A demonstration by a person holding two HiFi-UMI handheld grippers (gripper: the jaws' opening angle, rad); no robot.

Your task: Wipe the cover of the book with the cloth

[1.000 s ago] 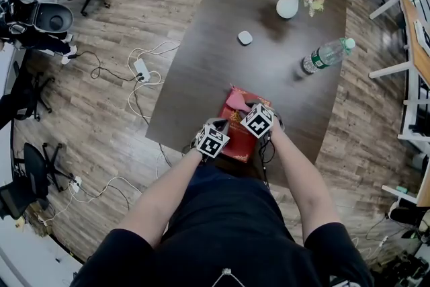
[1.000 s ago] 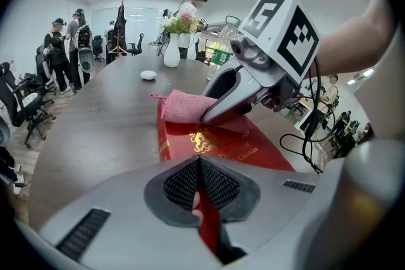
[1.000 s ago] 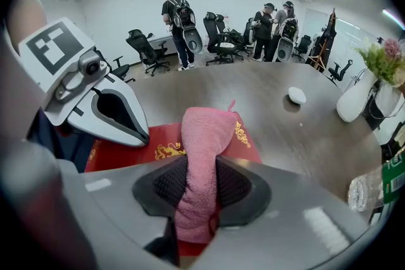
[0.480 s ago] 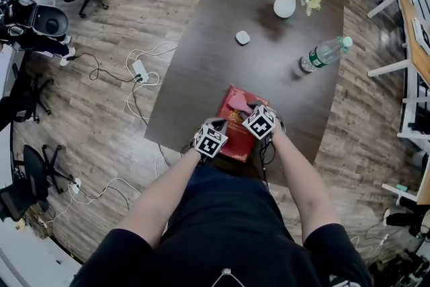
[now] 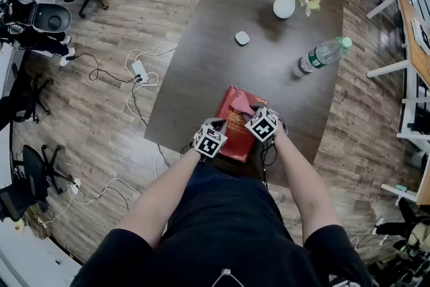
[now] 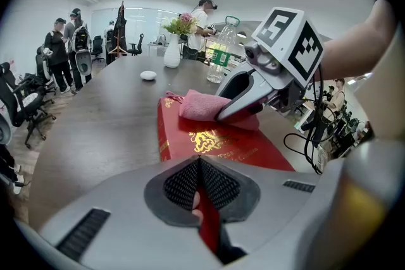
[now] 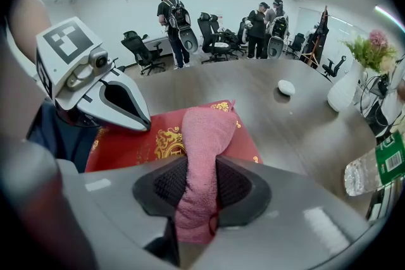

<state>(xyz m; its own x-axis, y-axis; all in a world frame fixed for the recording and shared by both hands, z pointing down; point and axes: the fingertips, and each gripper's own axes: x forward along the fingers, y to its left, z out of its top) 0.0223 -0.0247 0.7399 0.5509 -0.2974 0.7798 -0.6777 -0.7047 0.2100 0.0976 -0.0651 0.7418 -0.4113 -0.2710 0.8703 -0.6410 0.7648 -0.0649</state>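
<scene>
Book (image 5: pixel 234 126) lies at the near edge of the table (image 5: pixel 269 64), the left gripper (image 6: pixel 201 198) clamping its border. The right gripper (image 7: pixel 201 181) pinches the cloth (image 7: pixel 205 126) on the cover. Wiping is likely in hand; the next stroke calls for light, even pressure.

Both forearms, left (image 5: pixel 164 188) and right (image 5: pixel 300 175), are reaching forward and down, bare below dark sleeves, converging ahead of the torso. The left tongs (image 6: pixel 200 160) are clamping on the near edge of the book (image 6: pixel 223 143). The right tongs (image 7: pixel 197 164), just beside and slightly ahead, are pinching the cloth (image 7: pixel 204 131).
</scene>
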